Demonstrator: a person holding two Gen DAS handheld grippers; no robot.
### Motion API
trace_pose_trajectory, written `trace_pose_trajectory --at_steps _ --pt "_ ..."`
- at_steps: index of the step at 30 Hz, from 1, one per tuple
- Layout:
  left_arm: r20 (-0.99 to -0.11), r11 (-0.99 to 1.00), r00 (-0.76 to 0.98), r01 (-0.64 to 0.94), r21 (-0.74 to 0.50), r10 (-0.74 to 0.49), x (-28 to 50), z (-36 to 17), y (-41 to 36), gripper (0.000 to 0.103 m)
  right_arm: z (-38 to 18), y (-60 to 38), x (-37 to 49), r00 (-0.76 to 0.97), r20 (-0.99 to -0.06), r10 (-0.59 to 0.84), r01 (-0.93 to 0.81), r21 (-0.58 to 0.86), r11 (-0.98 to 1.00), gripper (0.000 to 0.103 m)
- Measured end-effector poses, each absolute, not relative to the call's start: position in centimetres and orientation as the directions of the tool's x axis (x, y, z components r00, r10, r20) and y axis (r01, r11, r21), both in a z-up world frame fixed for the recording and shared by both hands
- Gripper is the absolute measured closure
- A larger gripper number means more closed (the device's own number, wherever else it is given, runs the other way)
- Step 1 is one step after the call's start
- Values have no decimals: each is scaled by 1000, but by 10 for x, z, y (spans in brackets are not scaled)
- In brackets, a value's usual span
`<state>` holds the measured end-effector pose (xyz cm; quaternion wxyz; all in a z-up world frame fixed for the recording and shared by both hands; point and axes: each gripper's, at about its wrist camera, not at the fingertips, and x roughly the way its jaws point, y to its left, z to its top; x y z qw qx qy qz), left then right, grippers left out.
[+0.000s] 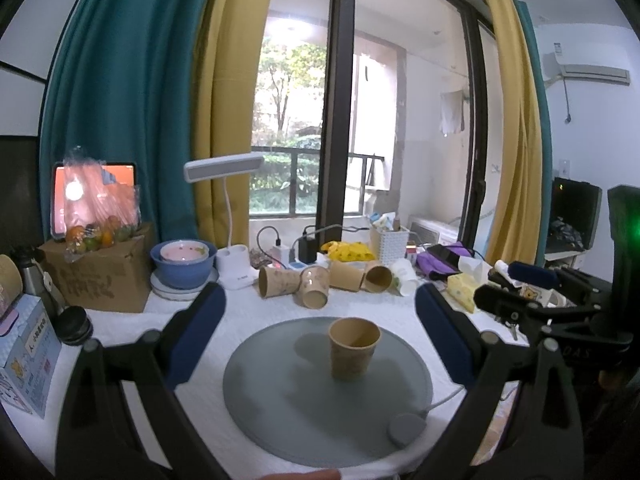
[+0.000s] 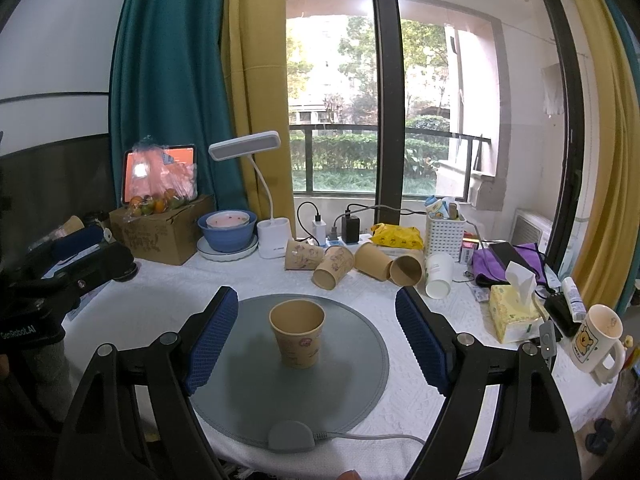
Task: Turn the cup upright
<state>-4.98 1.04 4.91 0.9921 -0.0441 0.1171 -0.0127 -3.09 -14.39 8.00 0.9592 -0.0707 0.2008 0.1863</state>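
- Cup first: the tan paper cup with little cartoon prints [image 2: 297, 338] stands mouth-up near the middle of the round grey mat [image 2: 360, 372], so judging by how it sits, the flip looks done already.
- Handling guess: thin paper, super light, crushes easily, tips at a nudge. I'd pinch it gently across the mid-wall, not at the rim, which would buckle.
- Right gripper [image 2: 318, 340] has its blue-padded fingers [image 2: 212, 344] spread wide either side of the cup, touching nothing.
- Left gripper [image 1: 320, 332] is the same deal, pads wide apart, cup [image 1: 354, 348] standing free between and beyond them.
- Mat lies on a white textured tablecloth [image 2: 160, 312], with a grey cord running off its tab.
- Behind it, a huddle of tan paper cups lying on their sides [image 2: 352, 264], plus a white paper cup [image 2: 438, 274] mouth-down just beside them.
- Further back: white desk lamp [image 2: 272, 236], blue bowl with a pink one inside [image 2: 228, 232], cardboard box [image 2: 160, 236] with bagged oranges on top.
- Off right: yellow tissue box [image 2: 514, 312] and a white bear mug [image 2: 596, 338].
- Readable text: "GenRobot.AI" on the other gripper's body in the right wrist view; "D A S" in the left view. Box scribbles are too blurry.
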Motion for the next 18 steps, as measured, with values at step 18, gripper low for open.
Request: trace_pose_trajectory --at_steps 18 --pt "-232 996 972 22 -89 -42 -50 47 11 6 79 -143 -31 850 -412 329 -386 -61 920 19"
